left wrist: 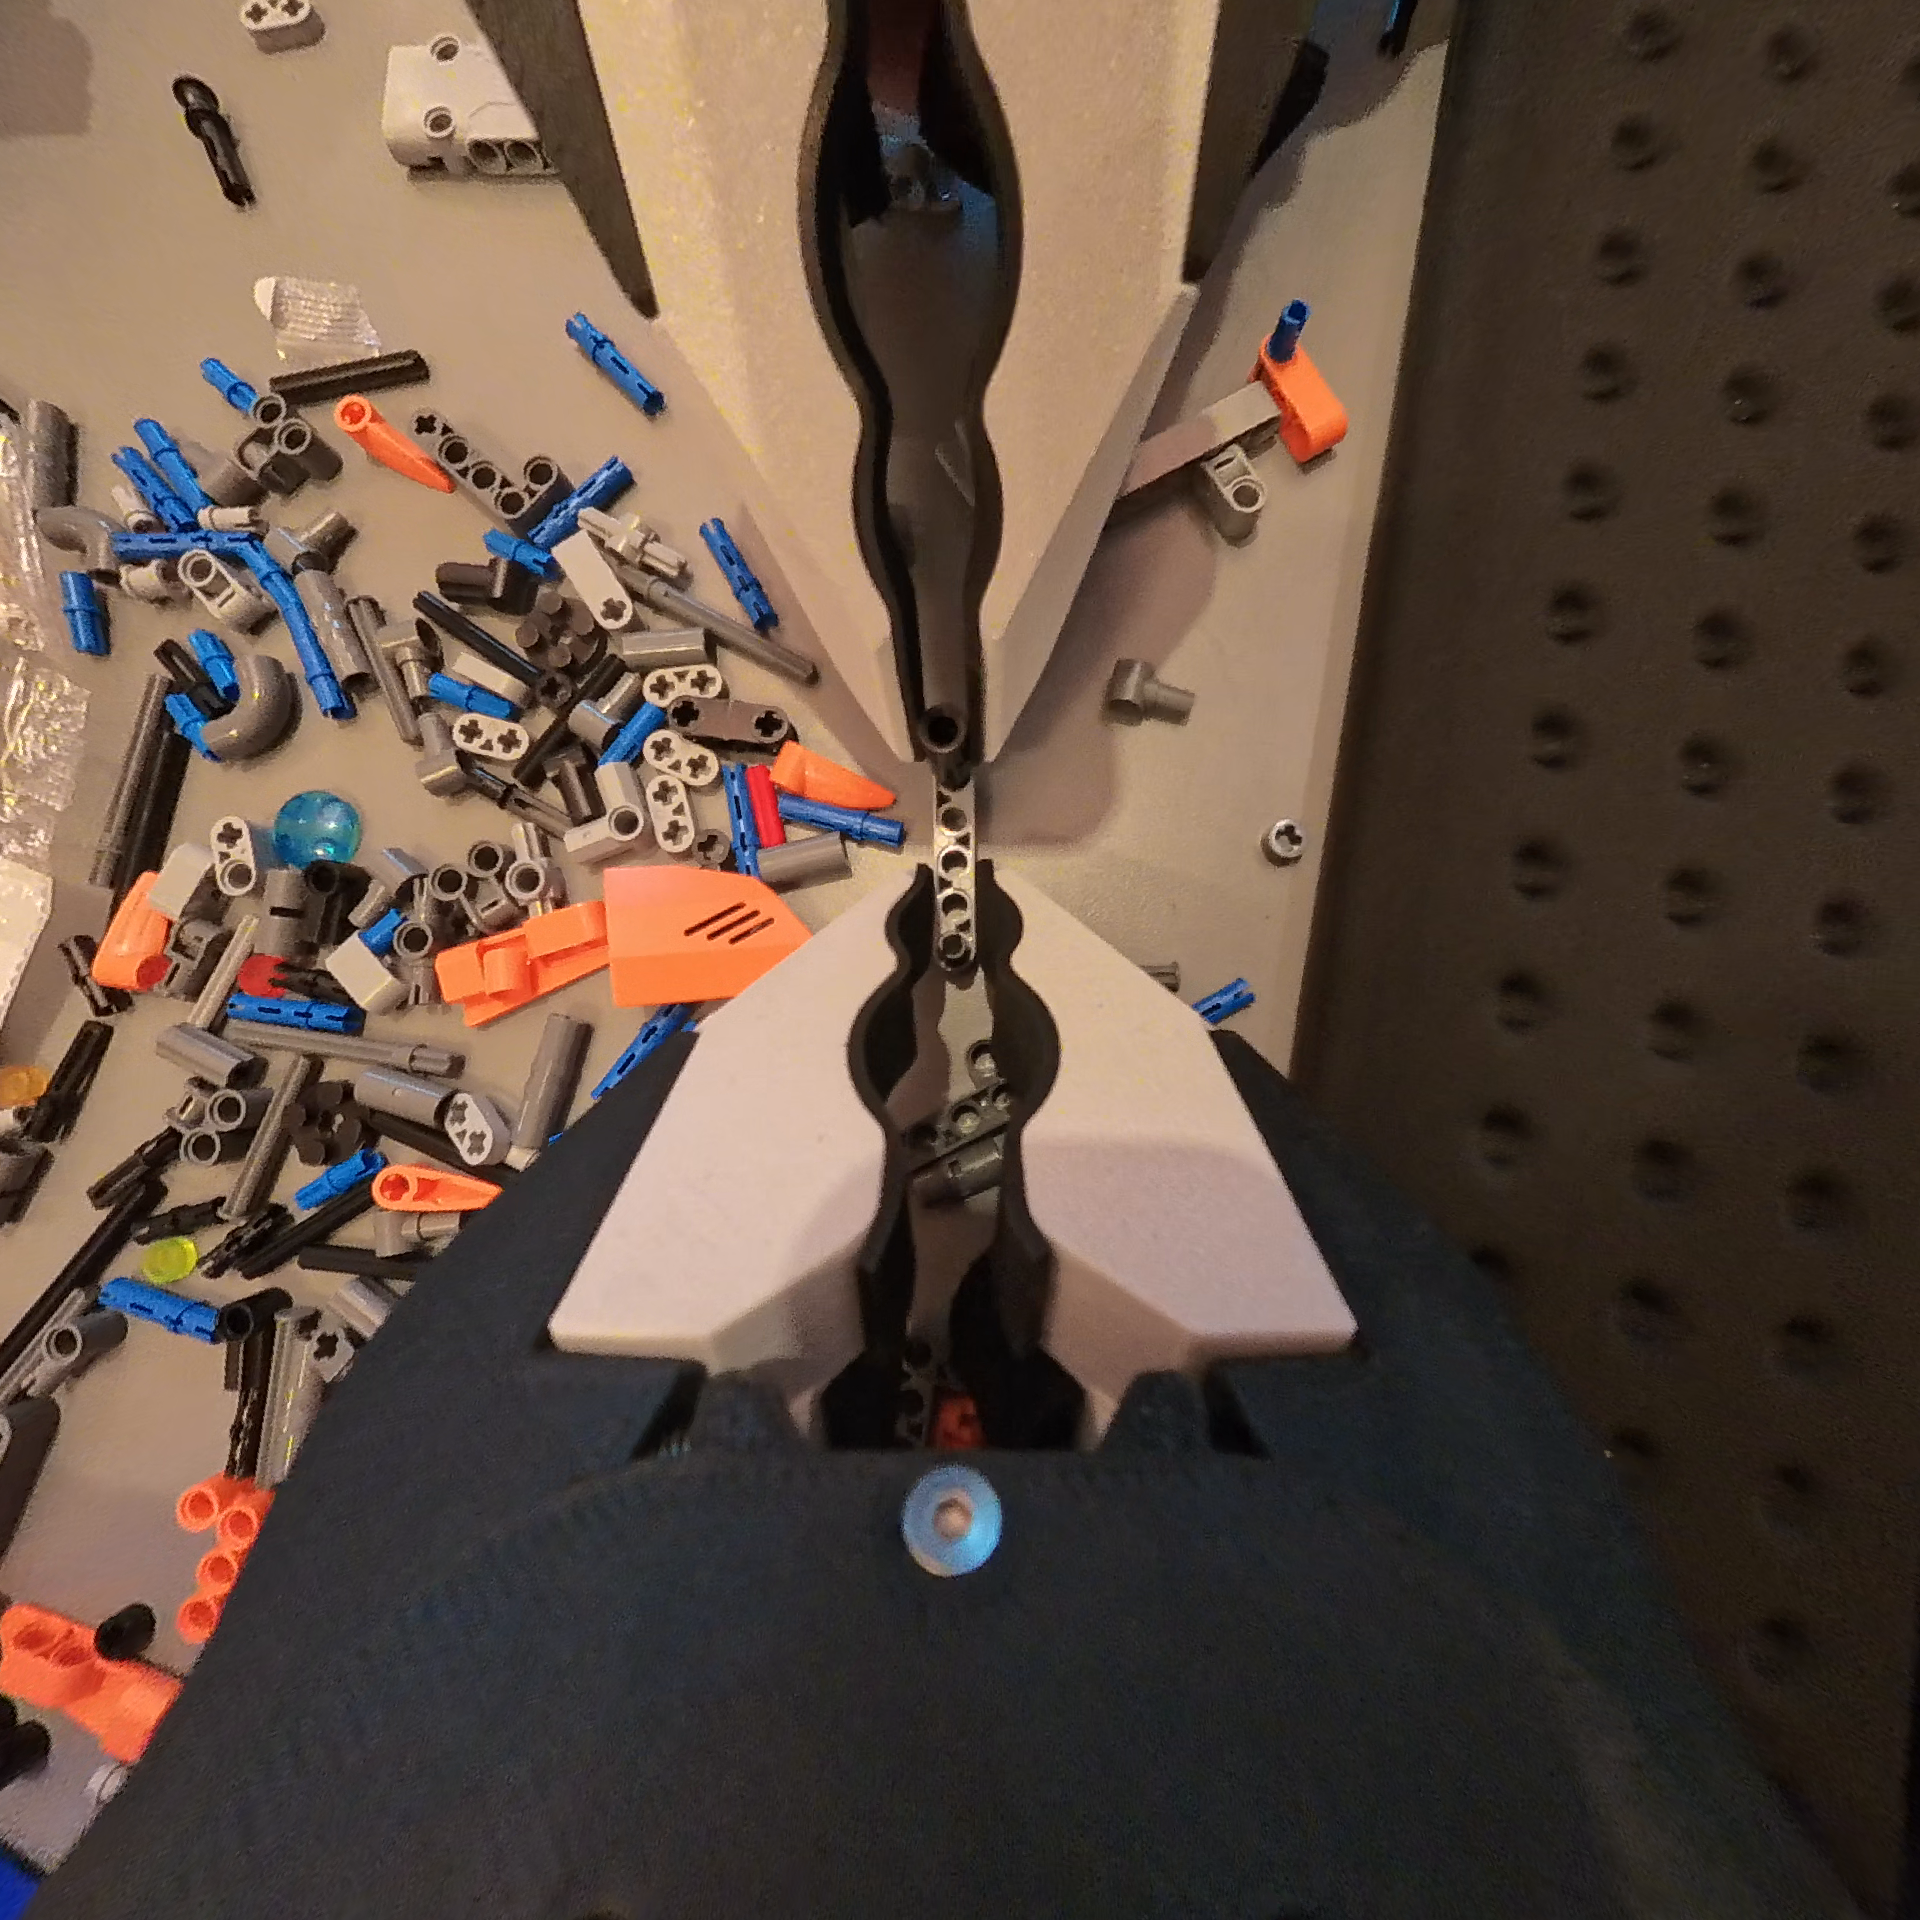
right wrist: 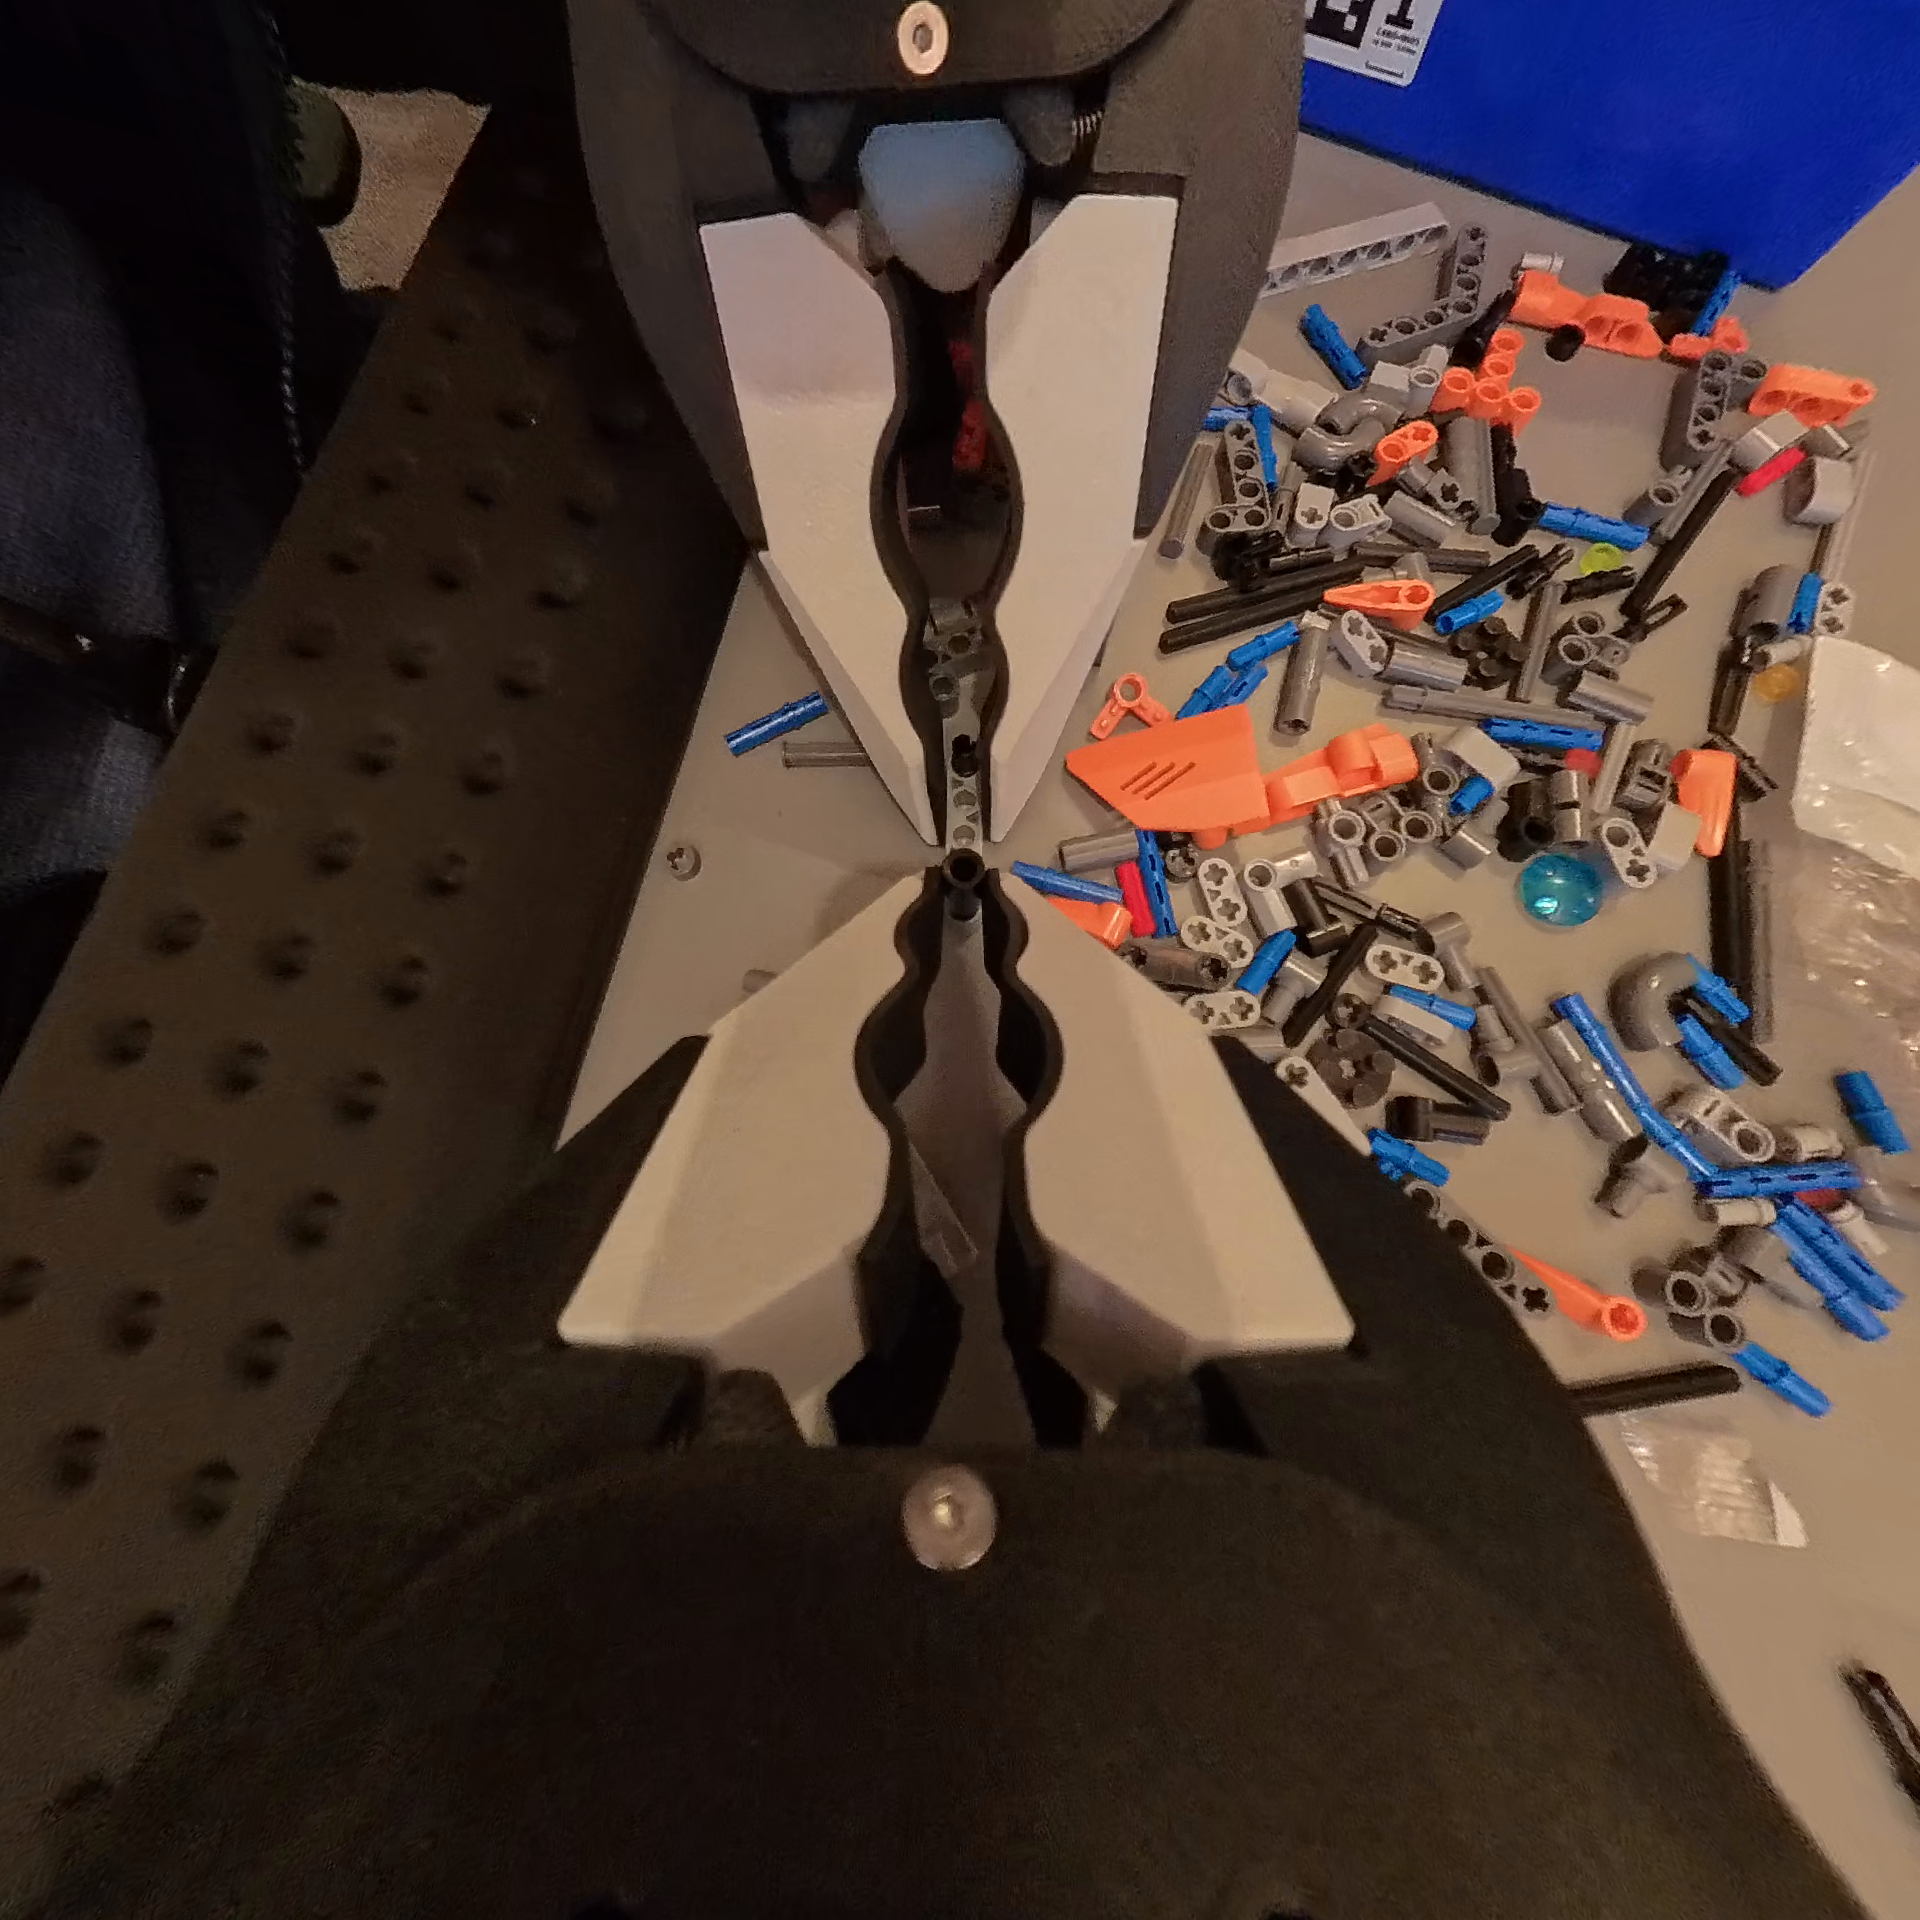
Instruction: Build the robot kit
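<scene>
My left gripper (left wrist: 956, 899) is shut on a thin dark grey beam with holes (left wrist: 953, 852), whose end sticks out past the fingertips. My right gripper (left wrist: 941, 750) comes from the opposite side, shut on a short black pin (left wrist: 943, 726). The pin's end meets the beam's tip, and the two grippers stand tip to tip above the grey table (left wrist: 1164, 582). In the right wrist view my right gripper (right wrist: 964, 899) holds the black pin (right wrist: 963, 871) just under the beam (right wrist: 963, 774), which is in the left gripper (right wrist: 962, 831).
A pile of small blue, grey, black and orange building parts (left wrist: 436, 727) lies beside the grippers, with an orange panel (left wrist: 691, 935) and a blue translucent ball (left wrist: 317, 828). A black dimpled mat (left wrist: 1662, 727) borders the table. A blue box (right wrist: 1621, 114) and clear plastic bags (right wrist: 1860, 748) lie beyond. My left and right fingertips are right by each other.
</scene>
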Tool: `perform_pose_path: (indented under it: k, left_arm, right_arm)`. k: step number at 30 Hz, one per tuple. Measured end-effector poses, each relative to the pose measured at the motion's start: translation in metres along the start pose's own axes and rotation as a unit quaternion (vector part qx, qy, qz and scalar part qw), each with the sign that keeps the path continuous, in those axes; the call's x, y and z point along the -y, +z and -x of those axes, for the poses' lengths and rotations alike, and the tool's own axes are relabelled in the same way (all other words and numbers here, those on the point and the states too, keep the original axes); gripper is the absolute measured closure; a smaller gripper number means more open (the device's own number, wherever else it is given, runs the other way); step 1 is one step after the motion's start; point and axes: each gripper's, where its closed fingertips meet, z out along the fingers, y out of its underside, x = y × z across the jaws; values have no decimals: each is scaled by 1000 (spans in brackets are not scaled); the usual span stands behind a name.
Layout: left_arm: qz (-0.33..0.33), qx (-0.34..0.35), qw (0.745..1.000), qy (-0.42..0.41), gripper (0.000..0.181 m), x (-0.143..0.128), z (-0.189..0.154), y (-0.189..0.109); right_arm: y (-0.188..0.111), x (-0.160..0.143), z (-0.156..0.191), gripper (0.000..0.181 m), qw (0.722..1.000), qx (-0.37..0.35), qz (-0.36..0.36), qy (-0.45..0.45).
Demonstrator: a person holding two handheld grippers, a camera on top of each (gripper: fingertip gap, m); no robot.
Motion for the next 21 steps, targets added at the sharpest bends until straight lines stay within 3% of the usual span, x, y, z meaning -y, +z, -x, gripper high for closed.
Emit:
perform_pose_path:
  k: [8,17,21]
  left_arm:
    - [0,-1,1000,0,176,0,-1,0]
    - [-4,-1,1000,3,175,1,-2,0]
    - [-15,5,1000,-5,163,1,1,-7]
  right_arm:
    - [5,-7,1,176,999,-21,38,-27]
    - [1,-9,3,171,999,2,44,19]
    - [-5,-8,2,172,999,4,38,20]
